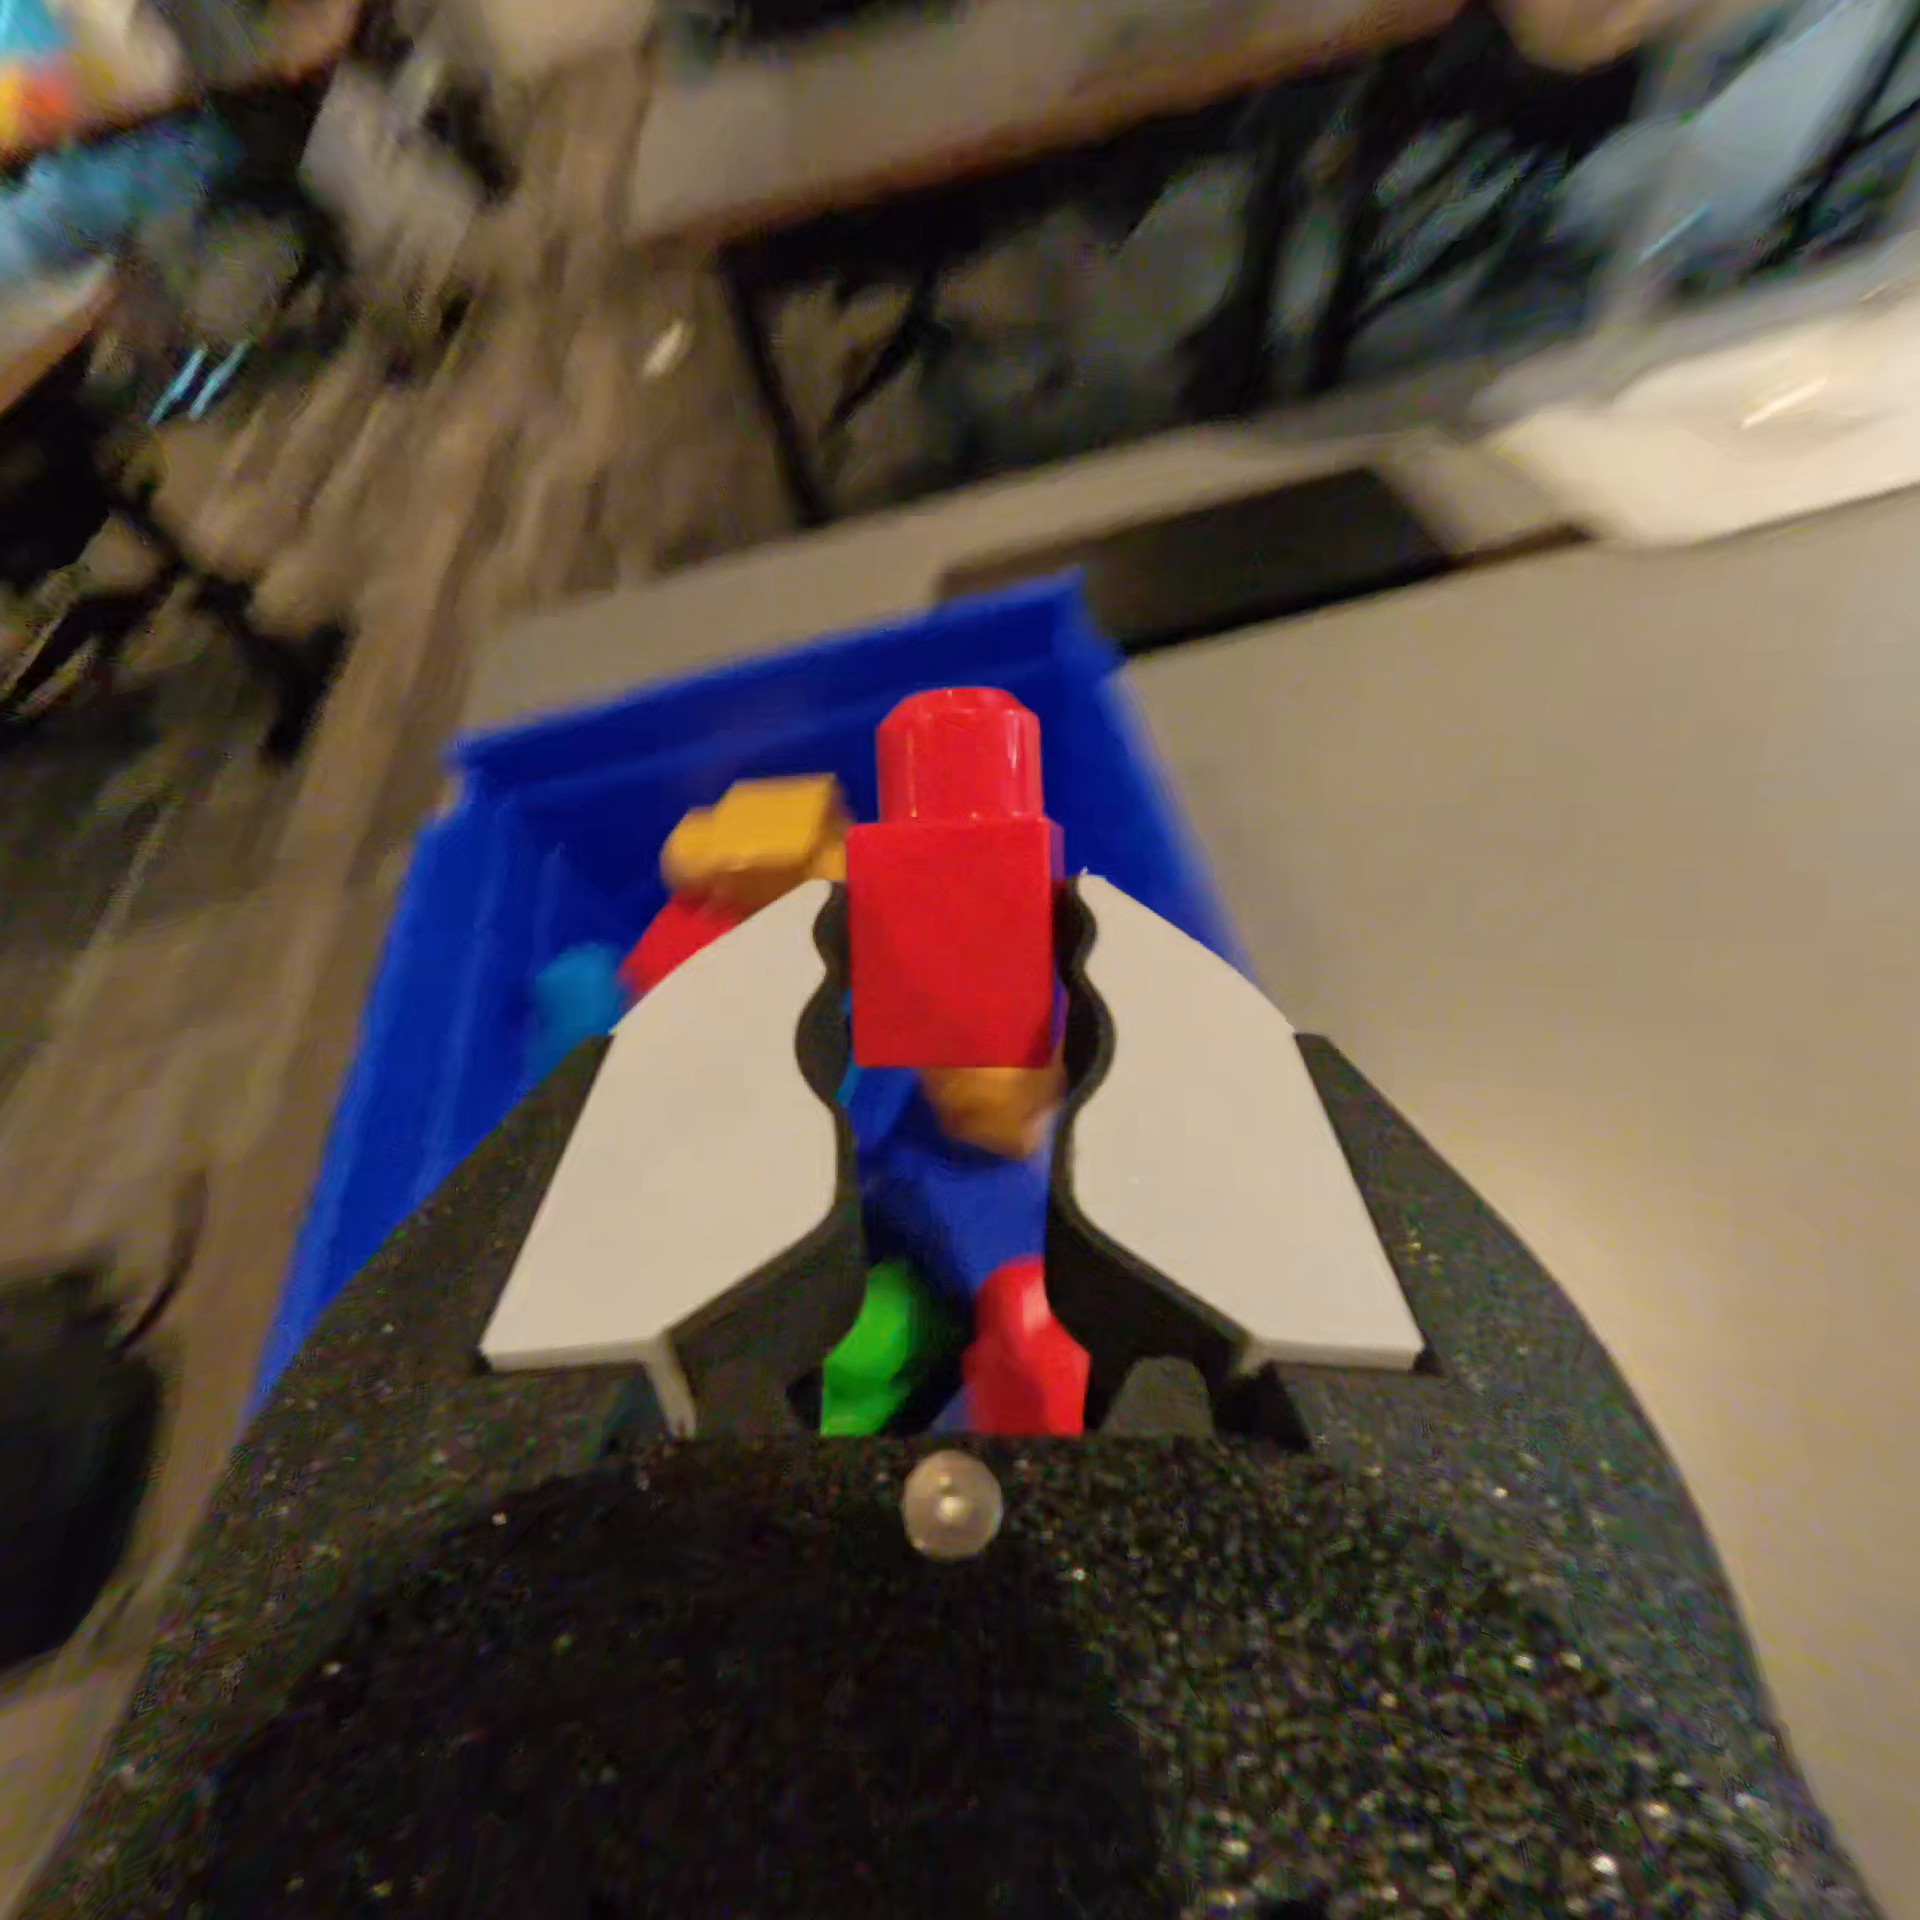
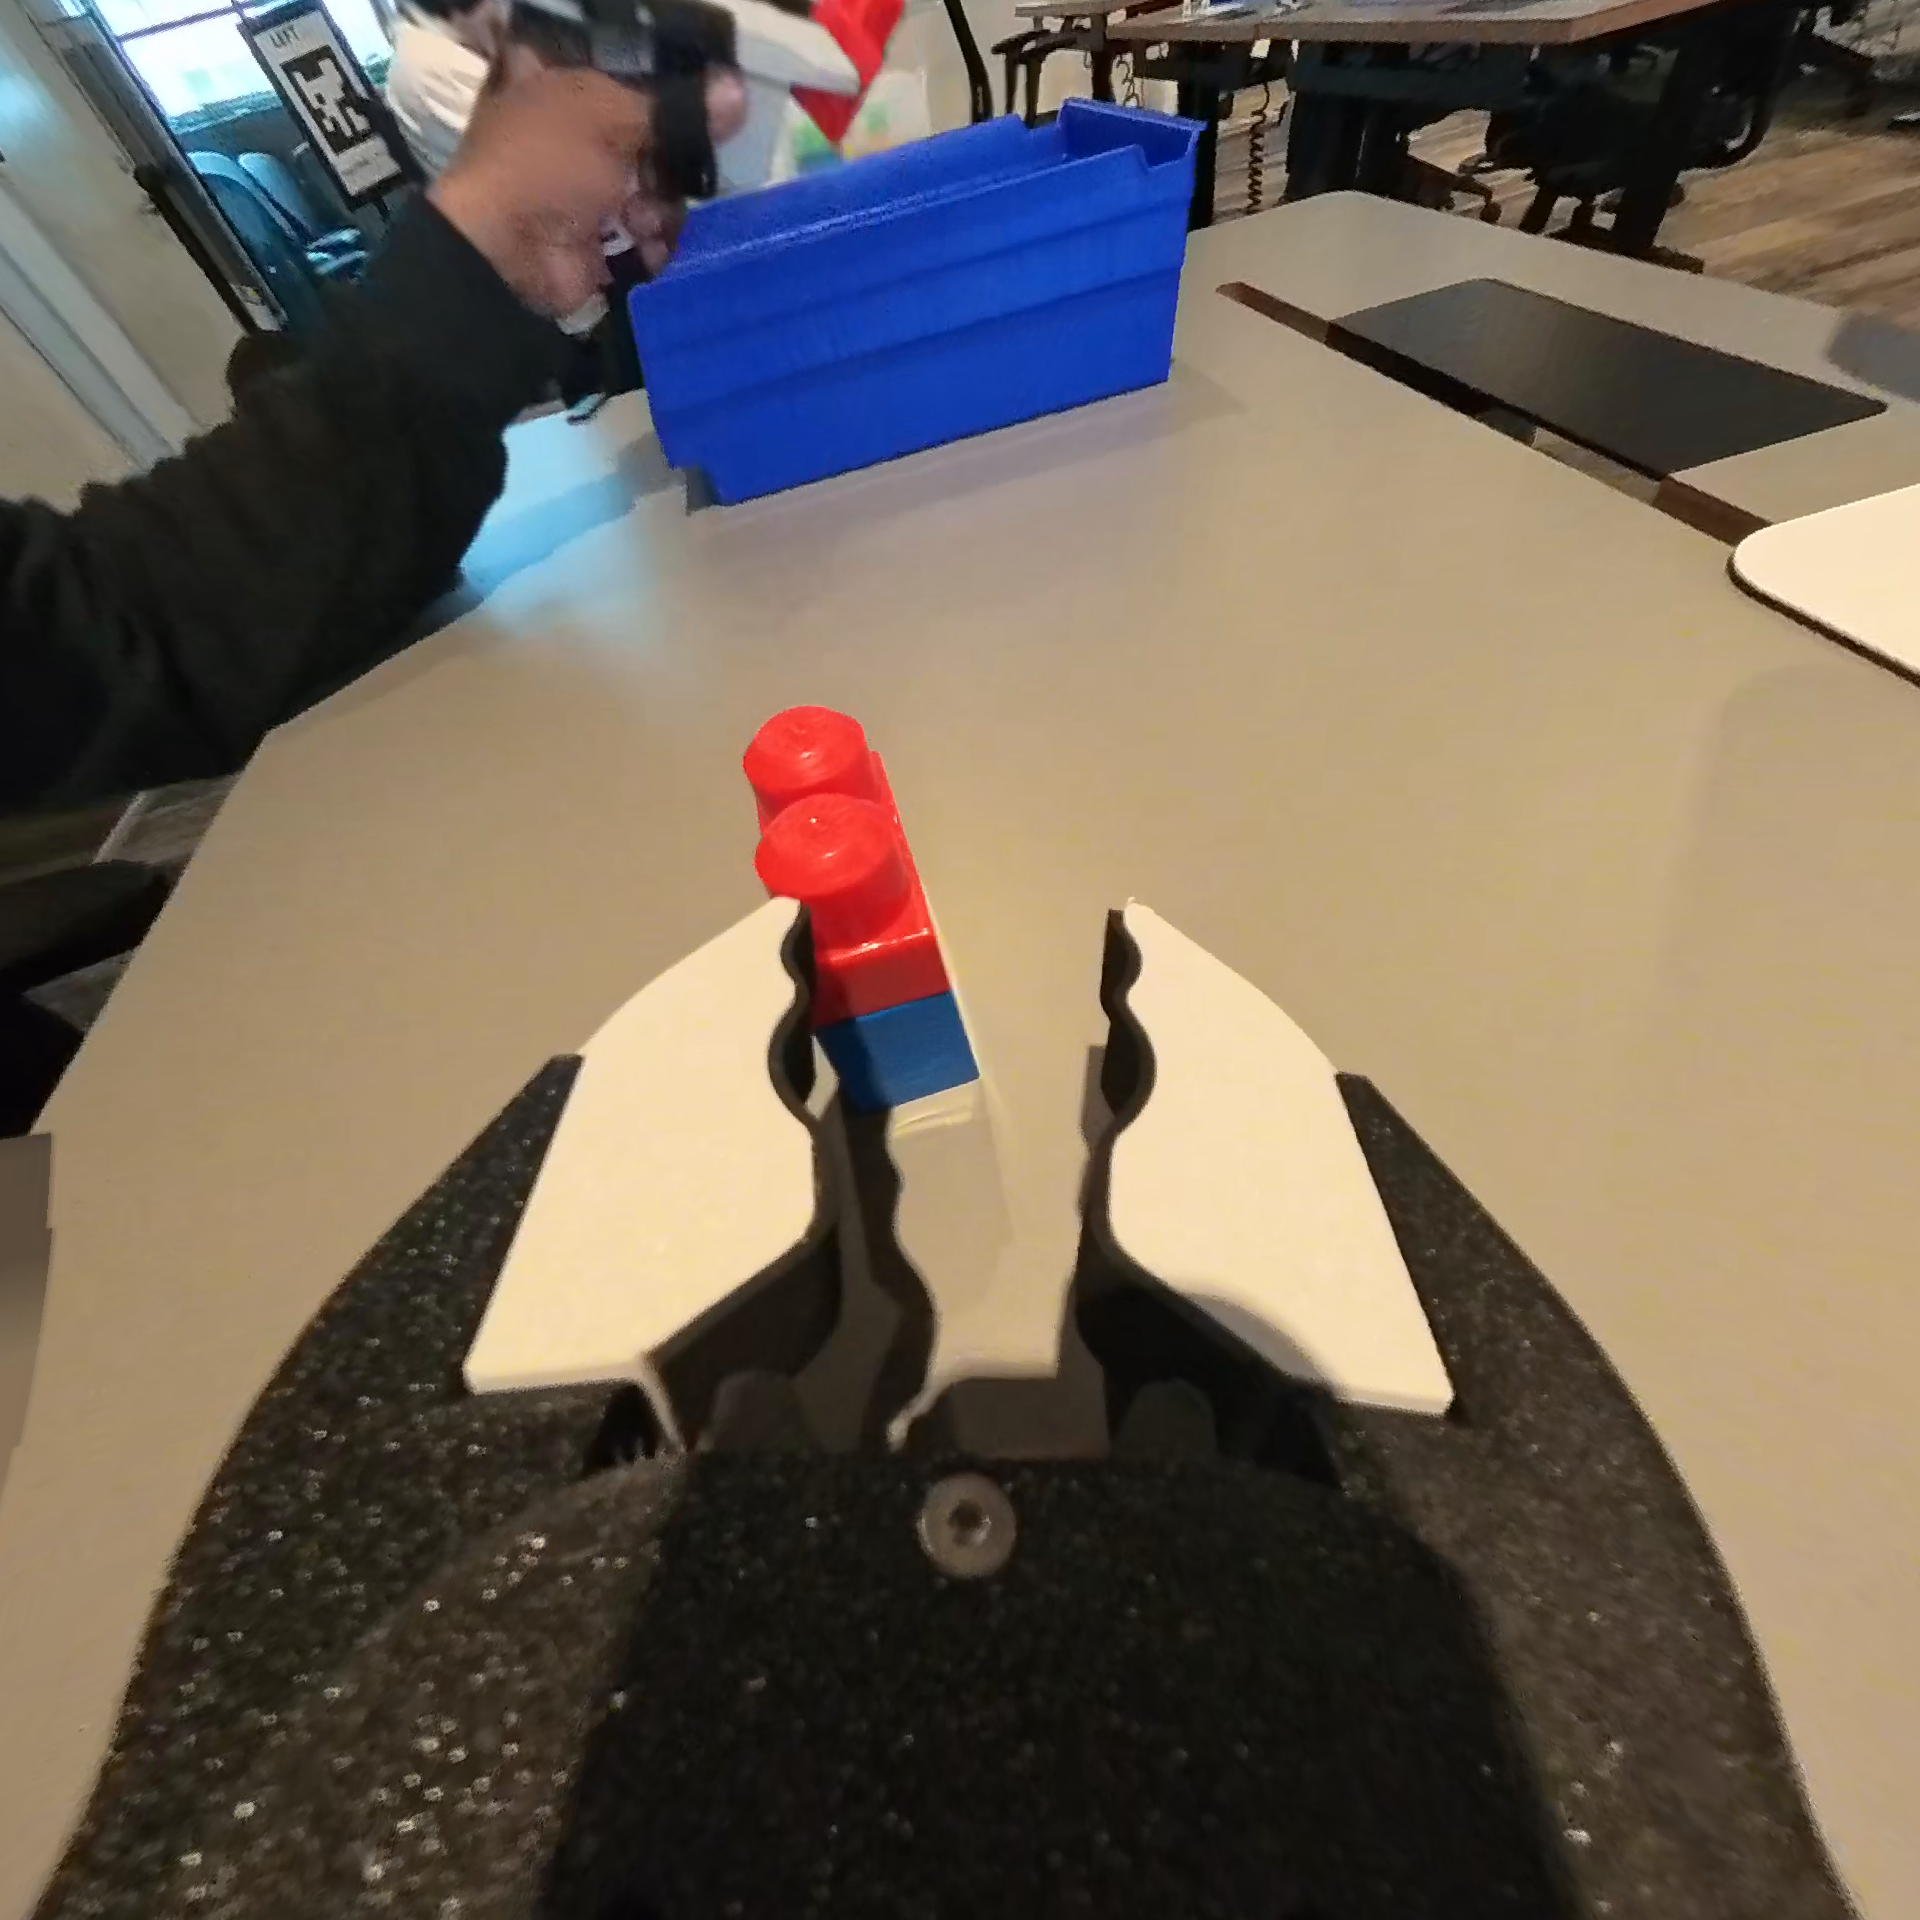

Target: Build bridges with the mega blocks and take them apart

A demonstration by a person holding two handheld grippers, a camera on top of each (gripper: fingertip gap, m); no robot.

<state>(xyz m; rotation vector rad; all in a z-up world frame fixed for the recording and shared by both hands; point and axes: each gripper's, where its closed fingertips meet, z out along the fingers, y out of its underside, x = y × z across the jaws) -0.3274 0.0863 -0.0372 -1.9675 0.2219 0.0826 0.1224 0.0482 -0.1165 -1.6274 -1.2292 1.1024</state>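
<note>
In the left wrist view my left gripper (image 1: 954, 894) is shut on a red block (image 1: 951, 935), stud pointing away, held above the blue bin (image 1: 416, 1039). The bin holds several loose blocks: orange (image 1: 753, 842), blue, green (image 1: 878, 1351) and red. In the right wrist view my right gripper (image 2: 961, 920) is open around a small stack on the grey table (image 2: 1351, 831): a red two-stud block (image 2: 852, 894) on a blue block (image 2: 904, 1055). The stack stands close to the left finger, apart from the right one. The left gripper with its red block (image 2: 847, 52) shows far off above the bin (image 2: 914, 332).
A person in a black sleeve (image 2: 260, 540) leans at the table's far left beside the bin. A black panel (image 2: 1600, 374) lies in the table at the far right, and a white board (image 2: 1839, 582) at the right edge. Desks and chairs stand beyond. The tips of one gripper are about 45 centimetres away from the tips of the other.
</note>
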